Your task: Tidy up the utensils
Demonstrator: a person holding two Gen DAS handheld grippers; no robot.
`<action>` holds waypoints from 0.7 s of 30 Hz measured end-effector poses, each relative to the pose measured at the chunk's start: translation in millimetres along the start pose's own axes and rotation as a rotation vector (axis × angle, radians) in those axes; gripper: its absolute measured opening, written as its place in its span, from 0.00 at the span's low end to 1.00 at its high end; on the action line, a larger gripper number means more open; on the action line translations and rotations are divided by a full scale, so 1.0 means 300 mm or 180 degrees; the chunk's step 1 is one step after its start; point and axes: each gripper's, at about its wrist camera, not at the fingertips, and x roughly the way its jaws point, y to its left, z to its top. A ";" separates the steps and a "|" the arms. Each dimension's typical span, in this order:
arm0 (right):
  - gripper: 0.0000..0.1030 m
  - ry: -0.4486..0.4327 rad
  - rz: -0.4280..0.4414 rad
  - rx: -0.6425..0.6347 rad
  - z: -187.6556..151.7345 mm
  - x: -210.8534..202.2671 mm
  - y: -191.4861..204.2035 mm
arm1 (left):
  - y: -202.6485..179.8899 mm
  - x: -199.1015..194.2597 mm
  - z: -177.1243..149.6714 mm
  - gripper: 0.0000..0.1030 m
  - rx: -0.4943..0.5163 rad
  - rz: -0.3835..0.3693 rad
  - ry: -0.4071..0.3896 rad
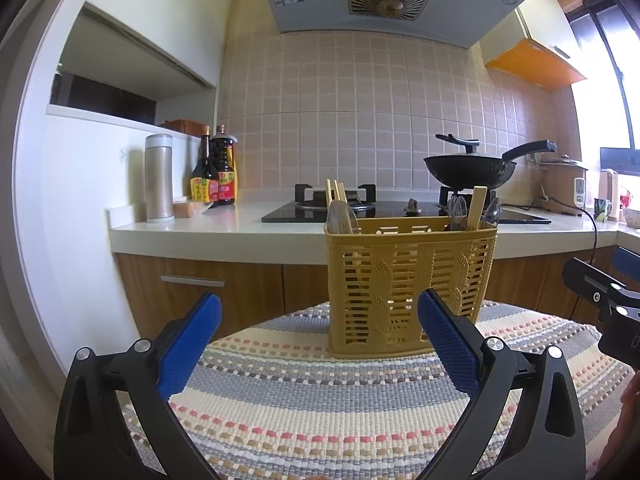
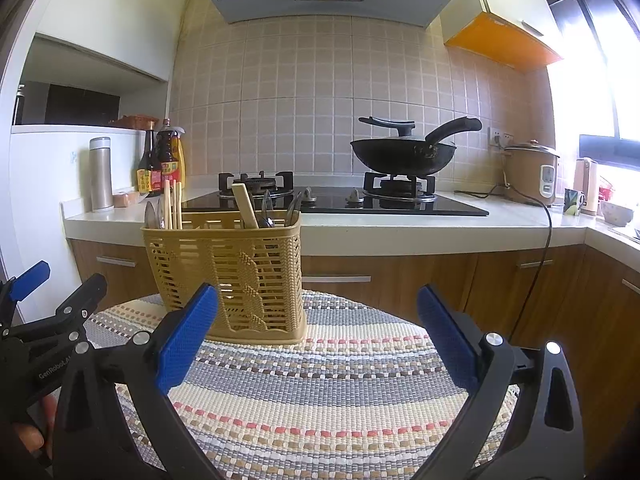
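A yellow plastic utensil basket [image 1: 408, 288] stands on a round striped woven mat [image 1: 320, 400]; it also shows in the right wrist view [image 2: 228, 276]. Inside it stand chopsticks [image 1: 334, 194], metal spoons [image 1: 458, 210] and a wooden utensil [image 1: 476, 208]. In the right wrist view the chopsticks [image 2: 172, 204] are at the basket's left end and the spoons [image 2: 294, 210] at its right. My left gripper [image 1: 320, 312] is open and empty just in front of the basket. My right gripper [image 2: 318, 308] is open and empty, to the basket's right.
Behind the mat runs a white counter [image 1: 224, 224] with a gas hob [image 2: 336, 200], a black wok [image 2: 404, 154], sauce bottles [image 1: 218, 172], a steel flask [image 1: 159, 178] and a rice cooker [image 2: 532, 172]. Wooden cabinets [image 1: 192, 284] stand below.
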 end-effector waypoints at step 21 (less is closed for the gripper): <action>0.92 0.0055 0.0051 0.0013 -0.002 0.010 0.005 | 0.008 0.000 0.000 0.93 -0.0008 -0.0026 0.0003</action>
